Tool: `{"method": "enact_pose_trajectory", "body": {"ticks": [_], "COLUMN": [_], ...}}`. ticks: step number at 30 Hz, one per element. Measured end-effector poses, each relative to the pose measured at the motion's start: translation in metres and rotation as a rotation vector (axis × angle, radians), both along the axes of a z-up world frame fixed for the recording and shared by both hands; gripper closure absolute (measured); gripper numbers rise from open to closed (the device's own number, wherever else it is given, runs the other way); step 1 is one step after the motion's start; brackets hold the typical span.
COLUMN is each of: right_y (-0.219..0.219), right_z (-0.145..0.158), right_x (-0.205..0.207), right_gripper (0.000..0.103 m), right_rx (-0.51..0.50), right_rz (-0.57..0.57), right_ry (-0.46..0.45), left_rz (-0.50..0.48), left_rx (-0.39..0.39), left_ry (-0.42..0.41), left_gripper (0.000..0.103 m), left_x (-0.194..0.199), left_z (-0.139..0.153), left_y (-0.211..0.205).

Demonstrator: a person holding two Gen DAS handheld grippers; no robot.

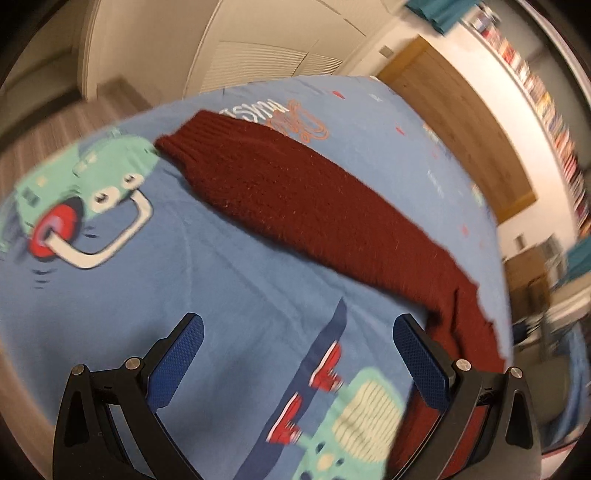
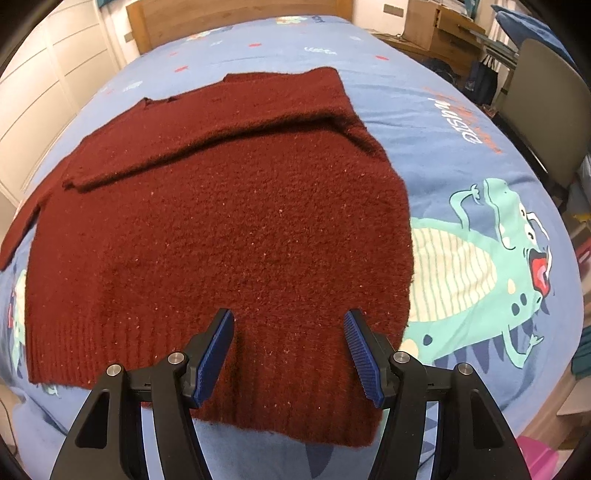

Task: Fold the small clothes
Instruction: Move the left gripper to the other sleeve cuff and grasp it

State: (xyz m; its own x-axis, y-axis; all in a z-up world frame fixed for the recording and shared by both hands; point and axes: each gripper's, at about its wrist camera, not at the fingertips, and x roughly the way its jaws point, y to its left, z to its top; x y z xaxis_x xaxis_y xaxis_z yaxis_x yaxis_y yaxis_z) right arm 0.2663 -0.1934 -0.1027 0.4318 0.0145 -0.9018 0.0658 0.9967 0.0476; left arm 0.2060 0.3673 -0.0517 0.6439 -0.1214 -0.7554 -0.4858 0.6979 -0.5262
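A dark red knitted sweater (image 2: pixel 221 229) lies flat on a blue bedspread (image 2: pixel 443 122). One sleeve (image 2: pixel 207 136) is folded across its chest. The other sleeve (image 1: pixel 295 199) stretches out sideways over the bedspread (image 1: pixel 207 280) in the left wrist view, which is blurred. My left gripper (image 1: pixel 297 330) hangs open above the blue cloth just beside that sleeve's shoulder end, with nothing between its fingers. My right gripper (image 2: pixel 288 325) stands open over the ribbed hem (image 2: pixel 280 398), its blue pads (image 2: pixel 216 347) apart and pressing on nothing.
The bedspread carries green monster prints (image 2: pixel 491 273) and lettering. A wooden headboard (image 2: pixel 236 14) closes the far end. White cupboard doors (image 2: pixel 44 85) run along one side, a chair (image 2: pixel 546 122) and cluttered shelves along the other. A pink object (image 2: pixel 535 454) sits low near the bed.
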Motion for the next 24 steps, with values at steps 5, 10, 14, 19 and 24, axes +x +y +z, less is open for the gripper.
{"method": "enact_pose_trajectory", "body": {"ticks": [5, 10, 14, 19, 24], "right_y": [-0.003, -0.006, -0.006, -0.005, -0.007], "right_z": [-0.008, -0.014, -0.016, -0.019, -0.021], "right_x": [0.003, 0.006, 0.012, 0.018, 0.021], "right_gripper": [0.039, 0.039, 0.039, 0.039, 0.039], "right_rx": [0.001, 0.003, 0.004, 0.005, 0.012], "right_rz": [-0.021, -0.035, -0.035, -0.036, -0.035], "right_ry": [0.023, 0.038, 0.042, 0.049, 0.052], "left_rz": [0.077, 0.135, 0.179, 0.229, 0.277], "left_rx": [-0.137, -0.254, -0.305, -0.37, -0.429], "left_ry": [-0.039, -0.077, -0.127, -0.197, -0.265], "left_gripper": [0.004, 0.017, 0.027, 0.047, 0.062], "left_x": [0.016, 0.028, 0.032, 0.04, 0.051], "left_z": [-0.02, -0.04, -0.048, -0.055, -0.063], "left_y": [0.034, 0.059, 0.076, 0.098, 0.12]}}
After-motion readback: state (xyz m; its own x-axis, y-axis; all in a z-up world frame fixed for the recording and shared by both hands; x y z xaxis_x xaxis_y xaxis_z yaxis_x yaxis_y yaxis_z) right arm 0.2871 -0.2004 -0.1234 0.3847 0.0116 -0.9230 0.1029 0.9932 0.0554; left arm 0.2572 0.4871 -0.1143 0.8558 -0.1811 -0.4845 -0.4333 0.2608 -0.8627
